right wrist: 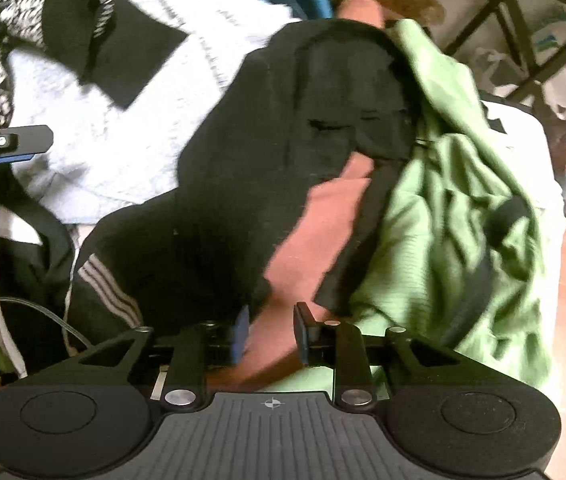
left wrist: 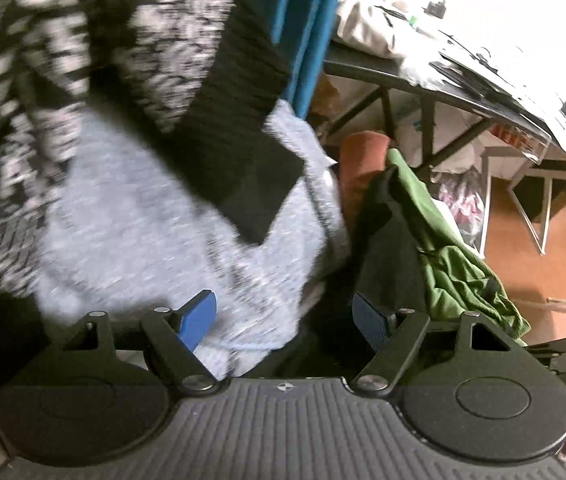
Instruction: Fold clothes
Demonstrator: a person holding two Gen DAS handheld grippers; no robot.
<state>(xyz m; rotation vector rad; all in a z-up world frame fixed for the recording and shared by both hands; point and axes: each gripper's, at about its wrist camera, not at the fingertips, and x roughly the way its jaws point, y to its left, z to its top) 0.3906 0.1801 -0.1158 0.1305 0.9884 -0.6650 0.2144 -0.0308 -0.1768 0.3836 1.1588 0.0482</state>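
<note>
A pile of clothes fills both views. My left gripper (left wrist: pixel 285 320) is open and hovers over a light grey marled sweater (left wrist: pixel 143 220) with a black ribbed cuff (left wrist: pixel 243 160); nothing is between its blue pads. A black-and-white patterned knit (left wrist: pixel 43 40) lies above the sweater. In the right wrist view, my right gripper (right wrist: pixel 271 334) has its fingers narrowed around a salmon-pink garment (right wrist: pixel 315 232), which fills the gap between them. A black garment (right wrist: pixel 243 160) covers part of the salmon one, and a green garment (right wrist: pixel 463 200) lies to the right. The left gripper (right wrist: pixel 11 142) shows at the left edge.
A dark track garment with white stripes (right wrist: pixel 103 284) lies at the lower left. Behind the pile hang a blue curtain (left wrist: pixel 307 20) and a cluttered table on a dark metal frame (left wrist: pixel 423 88). Orange floor (left wrist: pixel 523 240) shows at the right, and a cable (right wrist: pixel 43 308) runs at the left.
</note>
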